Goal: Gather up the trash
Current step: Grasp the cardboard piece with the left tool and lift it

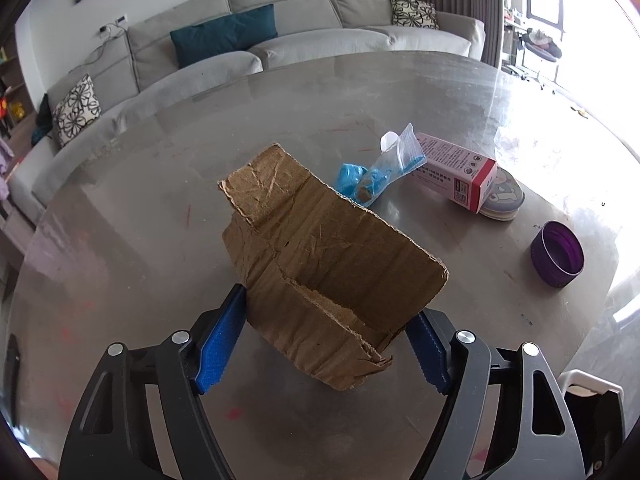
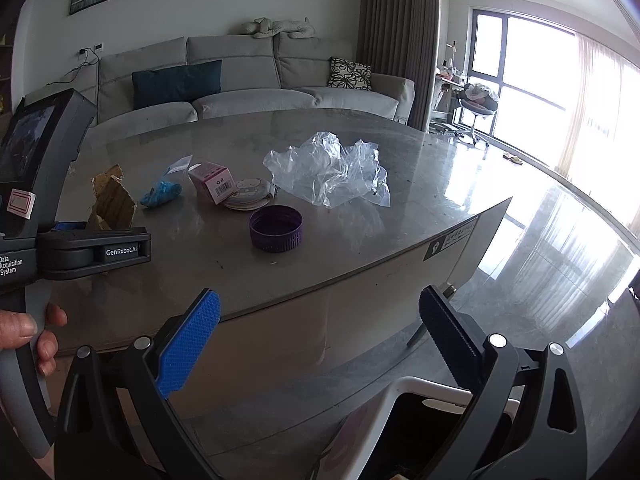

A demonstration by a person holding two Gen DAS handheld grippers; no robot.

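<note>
My left gripper (image 1: 332,320) is shut on a torn piece of brown cardboard (image 1: 320,240) and holds it above the grey table (image 1: 120,240). The cardboard also shows in the right wrist view (image 2: 112,200), with the left gripper's body (image 2: 72,248) beside it. On the table lie a blue crumpled bag (image 1: 372,176), a pink and white carton (image 1: 460,170), a purple lid (image 1: 557,253) and crumpled clear plastic (image 2: 332,168). My right gripper (image 2: 320,332) is open and empty, off the table's near edge, above a white bin (image 2: 420,408).
A round tin (image 2: 250,194) lies under the carton. A grey sofa (image 2: 248,80) with cushions stands behind the table. The white bin's rim also shows at the lower right of the left wrist view (image 1: 592,384). Shiny floor and windows lie to the right.
</note>
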